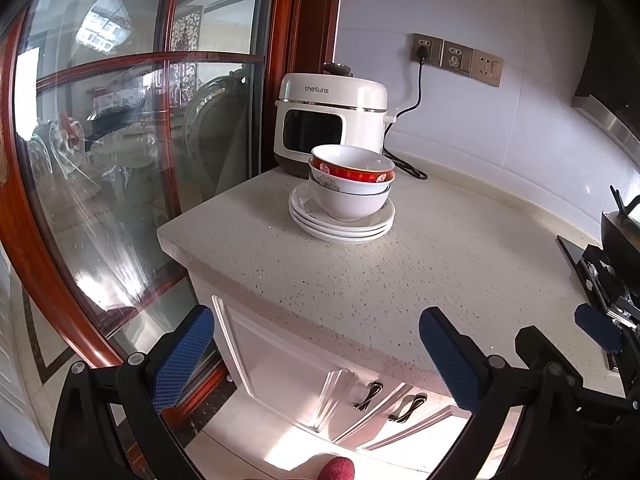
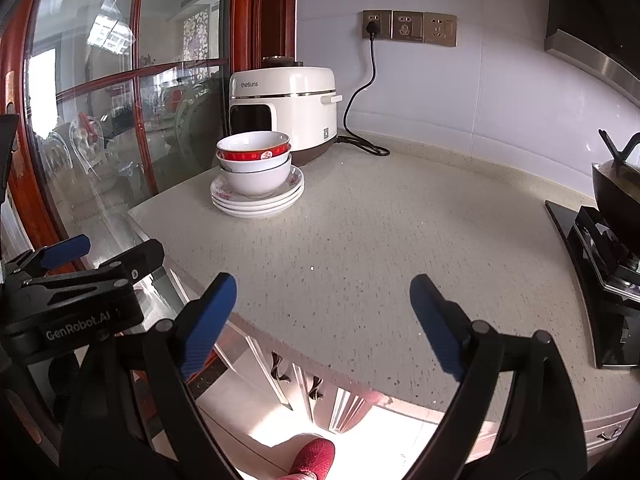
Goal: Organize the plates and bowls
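Note:
A stack of three white plates [image 1: 340,228] [image 2: 256,202] sits near the counter's back left corner. Several nested bowls [image 1: 350,196] [image 2: 256,180] stand on it, and a red-banded bowl [image 1: 352,176] [image 2: 252,155] is near the top. My left gripper [image 1: 316,314] is open and empty, off the counter's front left corner and well short of the stack. My right gripper [image 2: 322,282] is open and empty over the counter's front edge. Each gripper shows in the other's view: the right gripper [image 1: 568,334] at the right edge, the left gripper [image 2: 108,252] at the left edge.
A white rice cooker [image 1: 330,120] [image 2: 284,108] stands right behind the stack, its cord [image 2: 360,92] running to the wall sockets [image 2: 408,26]. A glass door [image 1: 120,140] bounds the left. A stove with a black wok [image 2: 612,196] is at the right. Cabinet doors [image 1: 288,360] are below the counter [image 2: 380,220].

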{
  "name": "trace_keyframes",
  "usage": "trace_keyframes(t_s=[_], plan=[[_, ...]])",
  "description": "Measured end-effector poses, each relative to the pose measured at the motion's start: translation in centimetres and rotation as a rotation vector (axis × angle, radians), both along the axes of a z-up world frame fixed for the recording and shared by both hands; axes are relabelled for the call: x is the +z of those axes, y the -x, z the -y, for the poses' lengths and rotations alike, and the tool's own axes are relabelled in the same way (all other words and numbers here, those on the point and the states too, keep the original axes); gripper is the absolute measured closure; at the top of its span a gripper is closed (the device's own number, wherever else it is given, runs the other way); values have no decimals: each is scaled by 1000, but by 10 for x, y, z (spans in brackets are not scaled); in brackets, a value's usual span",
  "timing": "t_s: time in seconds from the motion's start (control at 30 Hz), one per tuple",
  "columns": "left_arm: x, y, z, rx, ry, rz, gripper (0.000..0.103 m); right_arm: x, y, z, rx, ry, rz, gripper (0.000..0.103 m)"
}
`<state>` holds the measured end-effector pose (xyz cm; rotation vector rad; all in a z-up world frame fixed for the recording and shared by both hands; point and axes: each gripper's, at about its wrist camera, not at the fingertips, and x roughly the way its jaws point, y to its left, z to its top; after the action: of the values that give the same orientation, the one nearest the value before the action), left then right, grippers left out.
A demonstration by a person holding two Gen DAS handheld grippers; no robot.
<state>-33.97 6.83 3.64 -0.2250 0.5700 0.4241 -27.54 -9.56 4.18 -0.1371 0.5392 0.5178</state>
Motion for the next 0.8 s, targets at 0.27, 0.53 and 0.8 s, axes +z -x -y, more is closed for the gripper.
trace_keyframes(t_s=[0.27, 0.53, 0.8], plan=[[-1, 4, -3, -12, 6, 7, 0, 4, 7, -2, -4, 1, 9, 13], [-3, 7, -9, -17, 14, 9, 0, 4, 12, -6, 4, 4, 11, 13], [-6, 13, -17, -19, 44, 7, 0, 2, 17, -11, 11, 16, 16, 13]])
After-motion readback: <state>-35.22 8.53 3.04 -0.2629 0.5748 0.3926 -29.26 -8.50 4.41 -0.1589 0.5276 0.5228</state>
